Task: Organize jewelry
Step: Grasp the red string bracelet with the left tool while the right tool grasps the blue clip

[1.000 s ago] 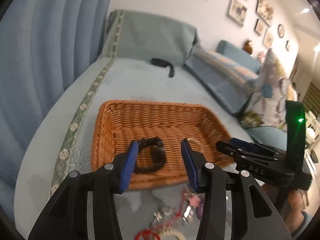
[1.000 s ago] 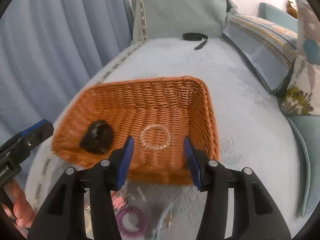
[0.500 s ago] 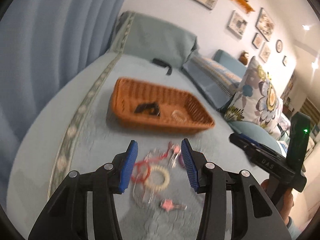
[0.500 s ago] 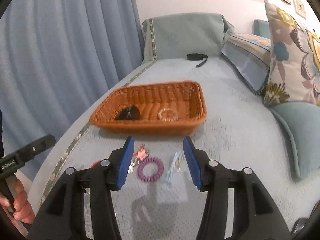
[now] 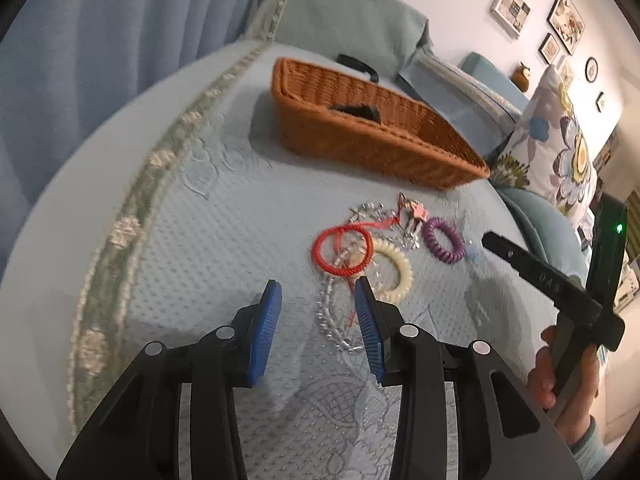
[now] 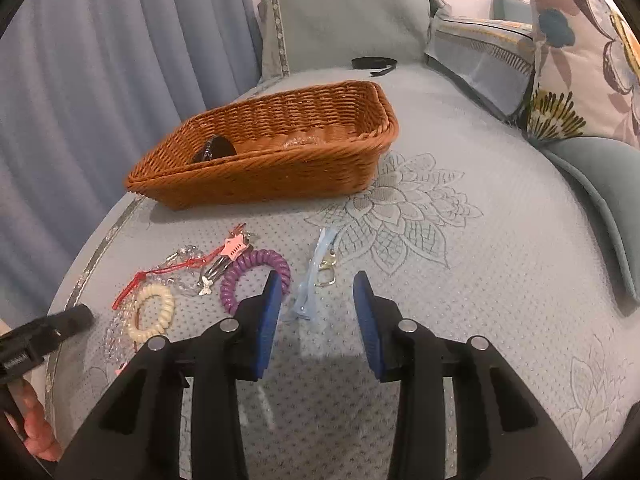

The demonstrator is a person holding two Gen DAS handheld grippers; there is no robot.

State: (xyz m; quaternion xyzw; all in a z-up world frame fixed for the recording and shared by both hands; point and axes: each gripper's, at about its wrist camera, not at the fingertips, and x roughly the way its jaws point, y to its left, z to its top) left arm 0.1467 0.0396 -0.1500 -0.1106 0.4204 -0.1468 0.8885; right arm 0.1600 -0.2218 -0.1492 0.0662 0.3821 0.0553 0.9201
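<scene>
A brown wicker basket stands on the bed, with a black band inside. Loose jewelry lies in front of it: a red cord bracelet, a cream coil band, a purple coil band, a clear bead bracelet, a pink star clip and a pale blue strap with clasp. My left gripper is open and empty, just short of the bead bracelet. My right gripper is open and empty over the blue strap.
A black strap lies far back on the bed. A floral pillow and folded blanket line the right side. A blue curtain hangs on the left, past the bed's edge.
Both grippers have pulled back from the basket and dropped low over the loose jewelry on the bed. Both stay open.
</scene>
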